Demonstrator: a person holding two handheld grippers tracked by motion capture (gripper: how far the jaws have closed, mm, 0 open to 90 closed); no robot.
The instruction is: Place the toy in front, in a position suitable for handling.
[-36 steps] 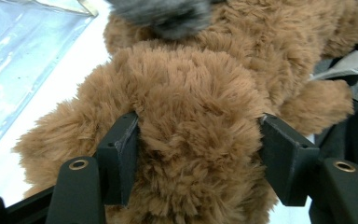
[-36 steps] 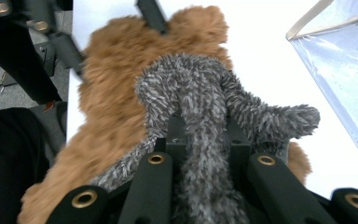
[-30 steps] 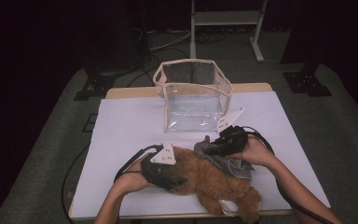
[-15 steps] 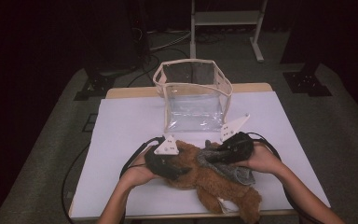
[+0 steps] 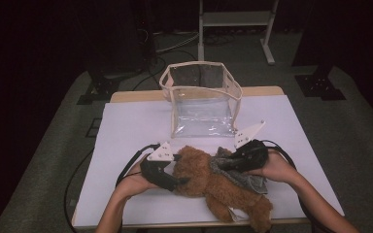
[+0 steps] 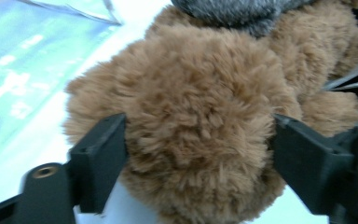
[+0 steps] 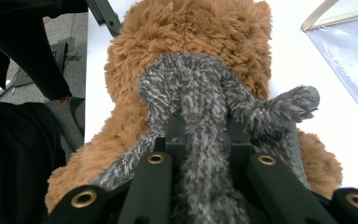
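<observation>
From the high view we see the brown plush bear (image 5: 213, 182) lying on the white table (image 5: 126, 131), the clear bag (image 5: 201, 99) standing just behind it. In the left gripper view, the left gripper (image 6: 196, 140) has just been opening, its jaws flanking the bear's head. In the right gripper view, the right gripper (image 7: 203, 135) pinches the bear's grey scarf (image 7: 200, 98).

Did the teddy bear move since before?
Yes. The teddy bear has shifted a little up the table, toward the clear bag, which stayed put.

Fluffy brown plush bear (image 5: 209, 177), fuzzy grey cloth (image 7: 200, 116), clear glossy plastic bag (image 5: 201, 102)
</observation>
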